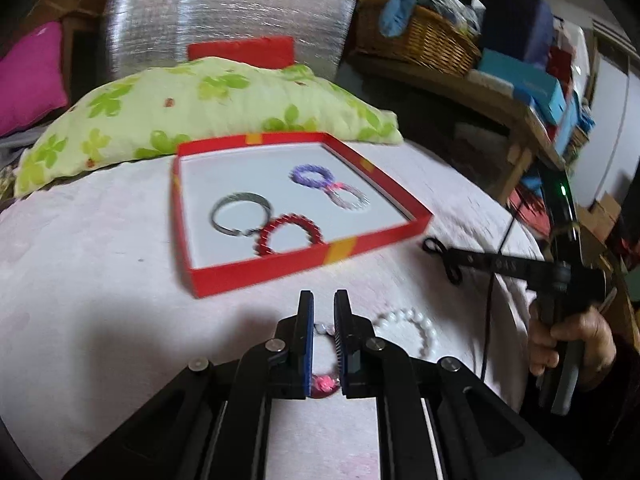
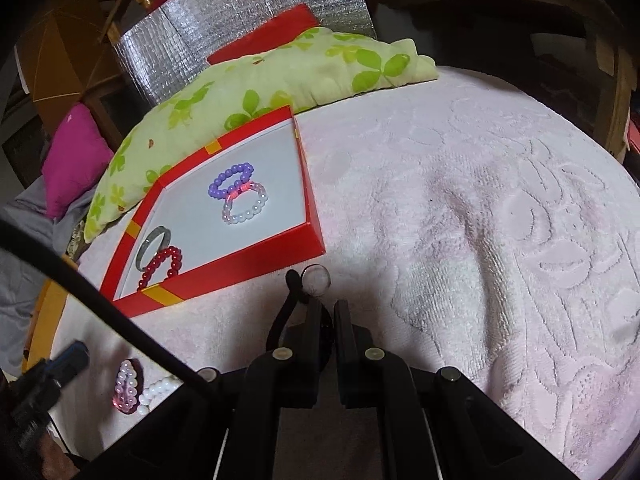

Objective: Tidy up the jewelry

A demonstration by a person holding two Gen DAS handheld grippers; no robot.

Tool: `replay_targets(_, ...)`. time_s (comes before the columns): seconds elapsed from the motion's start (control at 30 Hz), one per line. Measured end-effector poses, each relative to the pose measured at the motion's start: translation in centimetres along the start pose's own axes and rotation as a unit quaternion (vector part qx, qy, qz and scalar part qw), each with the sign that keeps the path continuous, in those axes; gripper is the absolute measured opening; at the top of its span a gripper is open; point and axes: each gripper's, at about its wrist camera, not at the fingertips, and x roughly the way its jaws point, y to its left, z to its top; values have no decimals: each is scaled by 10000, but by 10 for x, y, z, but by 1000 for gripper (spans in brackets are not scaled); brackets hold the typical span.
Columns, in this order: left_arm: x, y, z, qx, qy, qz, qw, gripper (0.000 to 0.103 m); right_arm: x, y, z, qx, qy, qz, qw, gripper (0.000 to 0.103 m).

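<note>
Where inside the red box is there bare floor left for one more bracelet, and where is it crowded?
Inside the red cardboard box, the white floor is bare at the far left corner, behind the grey metal bangle. The near left is crowded by that bangle touching the red beaded bracelet; the right by the purple beaded bracelet meeting the pale pink-white one.
</note>
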Motion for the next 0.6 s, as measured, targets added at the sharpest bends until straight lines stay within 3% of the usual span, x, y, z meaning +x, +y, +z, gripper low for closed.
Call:
replay_targets(0.2,8,16,-2,-176,264,583,9978,10,2,1,-1,18,98,5,10000,8)
replay_targets(0.33,8,18,-5,-322,448,509,9972,11,4,-1,0,162,179,86,9997,9)
replay_targets(0.4,6,12,-10,-255,492,421,9976,17,4,-3,0,224,198,121,9995,10)
replay_targets(0.47,5,2,-15,-99,553,365,9977,25,4,-3,0,233,202,130,9994,12)
replay_targets(0.6,3,-26,-27,479,660,175,9965,28,4,-4,-1,252,206,153,9994,13)
